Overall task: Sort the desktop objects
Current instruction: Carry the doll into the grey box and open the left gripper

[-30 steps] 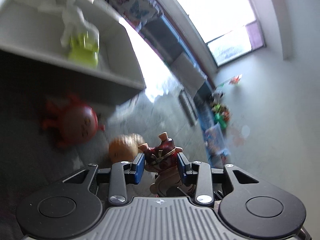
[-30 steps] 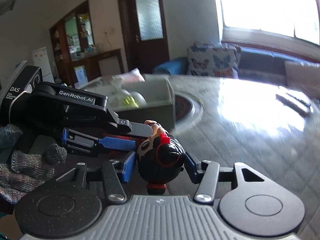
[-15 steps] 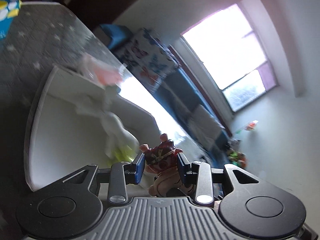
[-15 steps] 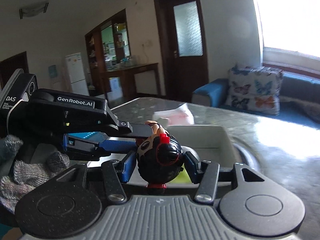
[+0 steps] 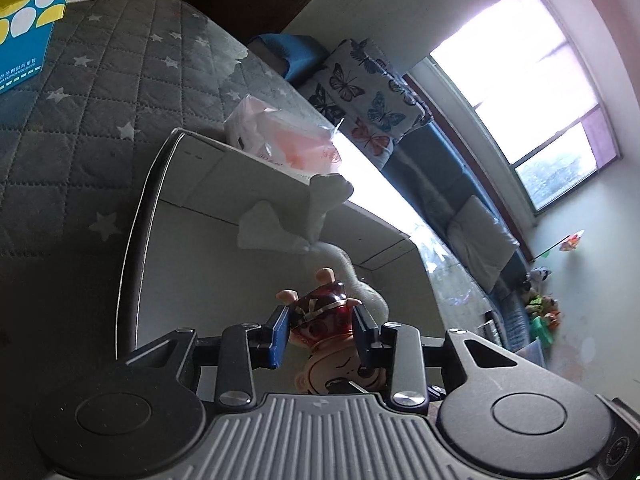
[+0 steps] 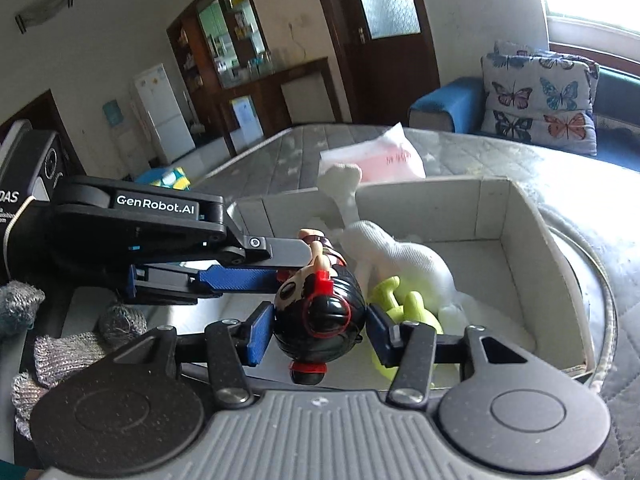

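Clearly, both grippers are hovering over the white box (image 6: 532, 216) with toys pinched in them. The left gripper (image 5: 320, 330) is squeezing a dark-red figurine (image 5: 325, 312) by its head, and the right gripper (image 6: 320, 326) is clamping a black-haired doll head (image 6: 320, 316) between its blue pads.

The main risk, as I judge it, is collision: in the right wrist view the left gripper (image 6: 292, 268) is sitting just beside the doll head, so a careless release or turn could be knocking one toy out of the other's grasp. Both toys are rounded and glossy-looking, so they could be slipping and bouncing past the low box wall. Dropping them from this height onto the white plush animal (image 6: 404, 260) and the yellow-green toy (image 6: 404, 308) already lying inside could also be making them roll out.

The box is resting on a dark quilted cover with stars (image 5: 100, 92) spread over the desk. A pink-and-white plastic packet (image 5: 288, 140) is lying just behind the box, a blue tissue box (image 5: 24, 28) well apart. A butterfly cushion (image 6: 540, 96), a sofa, a dark door and a bright window are filling the room behind.
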`<state>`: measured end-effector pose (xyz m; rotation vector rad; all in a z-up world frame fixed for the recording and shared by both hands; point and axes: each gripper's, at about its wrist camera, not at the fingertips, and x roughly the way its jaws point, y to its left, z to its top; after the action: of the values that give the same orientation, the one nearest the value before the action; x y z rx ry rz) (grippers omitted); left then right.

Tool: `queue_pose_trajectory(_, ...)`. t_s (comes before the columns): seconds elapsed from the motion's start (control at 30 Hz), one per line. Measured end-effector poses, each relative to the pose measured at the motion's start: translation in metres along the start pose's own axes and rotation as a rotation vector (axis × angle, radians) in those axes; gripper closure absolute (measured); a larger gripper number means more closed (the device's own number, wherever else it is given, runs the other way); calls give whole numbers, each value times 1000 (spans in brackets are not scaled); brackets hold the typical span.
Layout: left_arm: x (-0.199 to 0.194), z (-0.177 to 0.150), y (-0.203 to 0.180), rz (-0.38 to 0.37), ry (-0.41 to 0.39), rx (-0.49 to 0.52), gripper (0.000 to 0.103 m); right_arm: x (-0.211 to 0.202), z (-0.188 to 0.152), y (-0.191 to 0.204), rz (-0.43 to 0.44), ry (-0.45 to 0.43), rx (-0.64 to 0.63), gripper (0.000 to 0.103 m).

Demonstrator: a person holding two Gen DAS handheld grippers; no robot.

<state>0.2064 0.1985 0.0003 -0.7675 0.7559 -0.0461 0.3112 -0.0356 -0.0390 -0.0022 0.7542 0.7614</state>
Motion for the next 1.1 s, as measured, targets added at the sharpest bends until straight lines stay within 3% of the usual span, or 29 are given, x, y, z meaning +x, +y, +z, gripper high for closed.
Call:
queue_pose_trajectory(0.3,1,-9,-8,50,21,52,67,18,-2,6,-42,79,-67,52)
queue_pose_trajectory(0.53,-2,-9,-8,44,15,44,66,3,-3,11,-49,32,-85,50)
queue_pose_trajectory(0.63,-8,-10,-9,34,9,45,66,-9,-3,13,-54,3,-93,46)
queue_pose_trajectory(0.8,-23,-18,-20,22,-8,68,66,-36,-9,18,-76,-62,-113,25)
queue_pose_trajectory(1.1,-50,-48,-42,-14,-35,131,67,-89,-35,25,-112,-149,-139,7)
